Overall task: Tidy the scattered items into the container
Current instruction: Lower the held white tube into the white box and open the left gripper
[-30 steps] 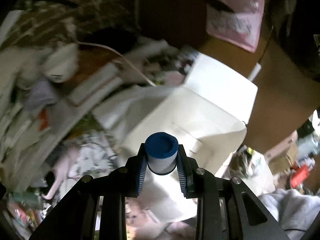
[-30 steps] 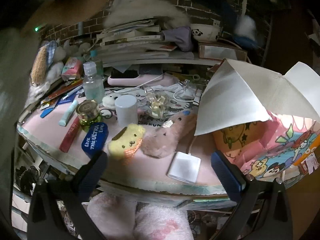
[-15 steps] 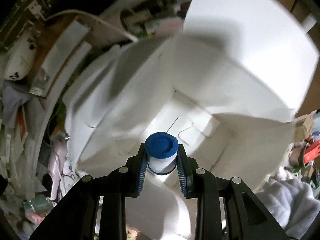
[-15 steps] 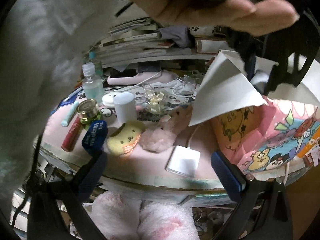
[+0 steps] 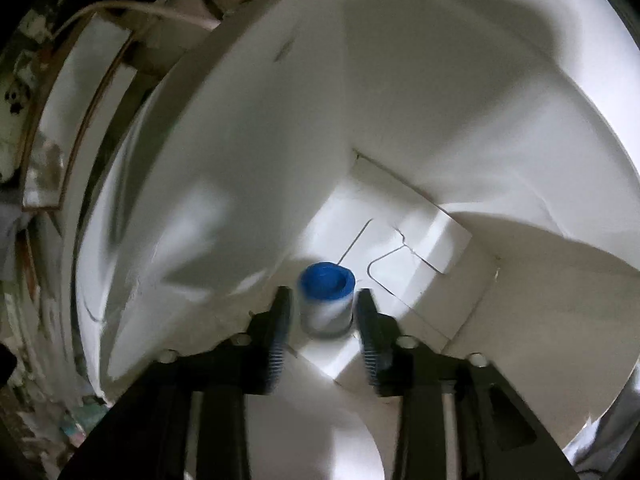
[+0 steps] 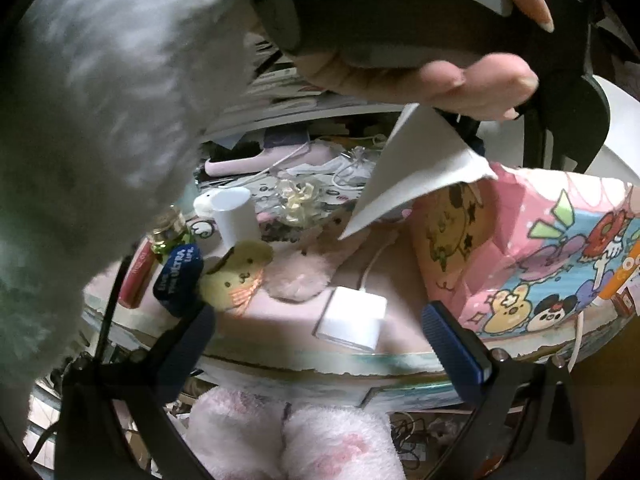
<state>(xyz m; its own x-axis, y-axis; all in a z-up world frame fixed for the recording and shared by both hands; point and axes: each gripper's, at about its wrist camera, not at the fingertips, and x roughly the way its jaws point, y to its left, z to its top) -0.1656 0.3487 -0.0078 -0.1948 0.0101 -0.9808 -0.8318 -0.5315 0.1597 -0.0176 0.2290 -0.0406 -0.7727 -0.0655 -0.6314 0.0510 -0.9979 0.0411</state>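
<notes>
My left tool (image 5: 323, 320) is inside the white box (image 5: 420, 120), fingers parted just off the blue-capped bottle (image 5: 326, 300), walls close on both sides. My right tool (image 6: 320, 344) hangs wide open at the tabletop (image 6: 304, 360) edge, nothing between its fingers.

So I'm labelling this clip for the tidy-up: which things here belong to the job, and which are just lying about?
Job:
- blue-capped bottle, between the left hand-held gripper fingers
- white box
- yellow plush
- white cylinder
- white charger

Lying about:
- stacked books
- pink fluffy slippers
</notes>
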